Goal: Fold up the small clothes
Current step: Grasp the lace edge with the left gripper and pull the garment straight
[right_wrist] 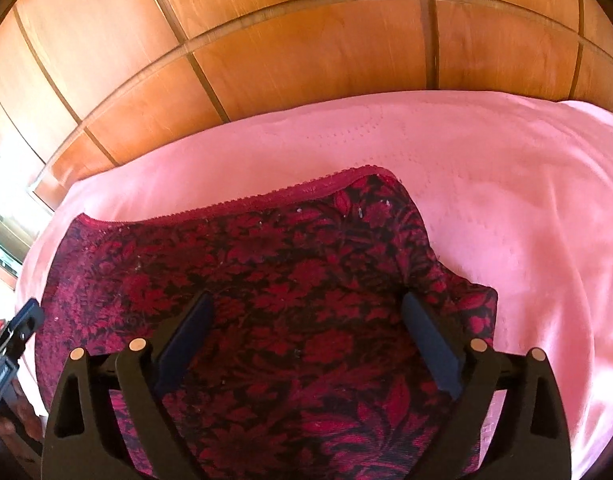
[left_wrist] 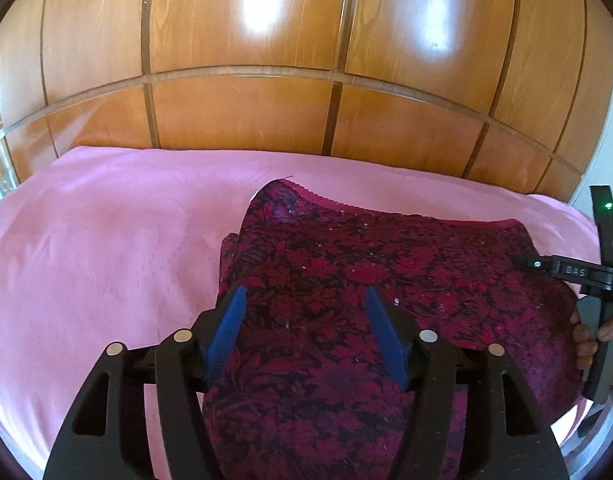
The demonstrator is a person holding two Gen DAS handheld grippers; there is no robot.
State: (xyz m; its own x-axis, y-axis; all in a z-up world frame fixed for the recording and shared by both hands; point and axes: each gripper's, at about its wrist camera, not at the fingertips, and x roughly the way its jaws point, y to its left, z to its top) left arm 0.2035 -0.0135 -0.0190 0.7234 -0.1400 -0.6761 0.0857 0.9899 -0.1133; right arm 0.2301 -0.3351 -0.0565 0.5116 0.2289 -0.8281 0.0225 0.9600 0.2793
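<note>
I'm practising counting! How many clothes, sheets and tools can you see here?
Clothes: 1, the red flowery garment
Sheets: 1, the pink sheet
Tools: 2, the left tool and the right tool
Total: 4

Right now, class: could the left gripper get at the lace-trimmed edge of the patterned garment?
Probably yes. The left gripper is open above the garment, and nothing lies between it and the lace edge further along the pink sheet.
</note>
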